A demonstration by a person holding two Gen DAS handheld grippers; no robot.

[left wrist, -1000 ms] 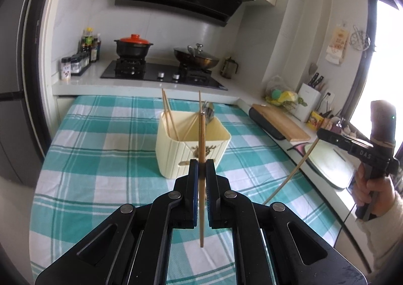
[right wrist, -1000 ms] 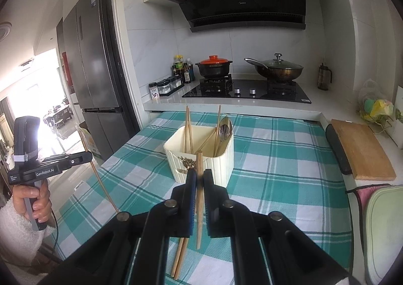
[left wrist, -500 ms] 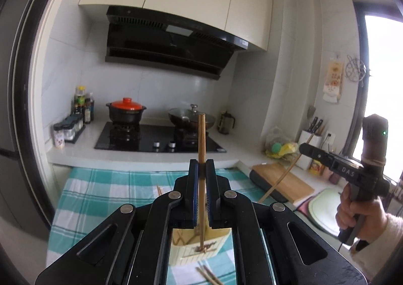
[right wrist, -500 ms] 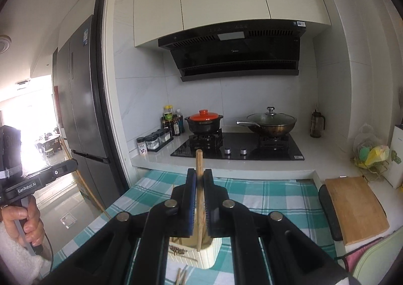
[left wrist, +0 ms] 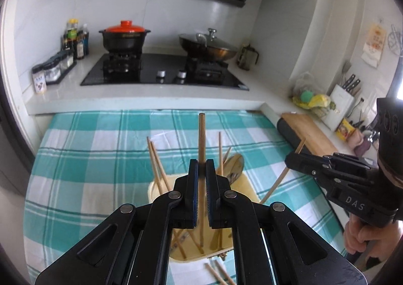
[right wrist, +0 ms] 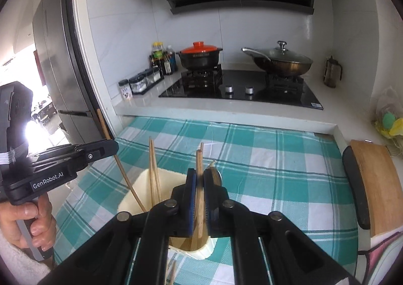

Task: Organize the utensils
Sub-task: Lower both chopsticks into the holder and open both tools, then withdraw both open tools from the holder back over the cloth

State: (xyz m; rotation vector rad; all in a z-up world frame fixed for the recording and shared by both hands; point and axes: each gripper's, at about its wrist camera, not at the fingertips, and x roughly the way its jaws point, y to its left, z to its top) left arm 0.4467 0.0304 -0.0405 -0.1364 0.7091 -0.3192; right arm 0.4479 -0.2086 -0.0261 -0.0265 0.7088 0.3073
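Observation:
A cream utensil holder point(left wrist: 248, 185) stands on the checked tablecloth with several chopsticks and a metal spoon point(left wrist: 236, 164) in it. My left gripper point(left wrist: 200, 166) is shut on an upright wooden chopstick point(left wrist: 201, 133) whose lower end reaches down inside the holder. My right gripper point(right wrist: 199, 176) is shut on another chopstick point(right wrist: 199, 159), held over the holder point(right wrist: 131, 203) with its lower end inside. Each gripper also shows in the other's view: the right gripper point(left wrist: 297, 161) and the left gripper point(right wrist: 110, 145), both with slanted chopsticks dipping into the holder. Loose chopsticks point(left wrist: 216, 272) lie on the cloth in front.
Behind the table runs a counter with a black hob point(left wrist: 163, 70), a red-lidded pot point(left wrist: 124, 38) and a lidded wok point(left wrist: 209, 45). A wooden cutting board point(right wrist: 377, 184) and a knife block point(left wrist: 342, 98) sit at the right. A fridge point(right wrist: 55, 63) stands at the left.
Both grippers have swung forward and tipped down over the holder. The lower ends of the two held chopsticks now sit inside it. Both grips stay shut.

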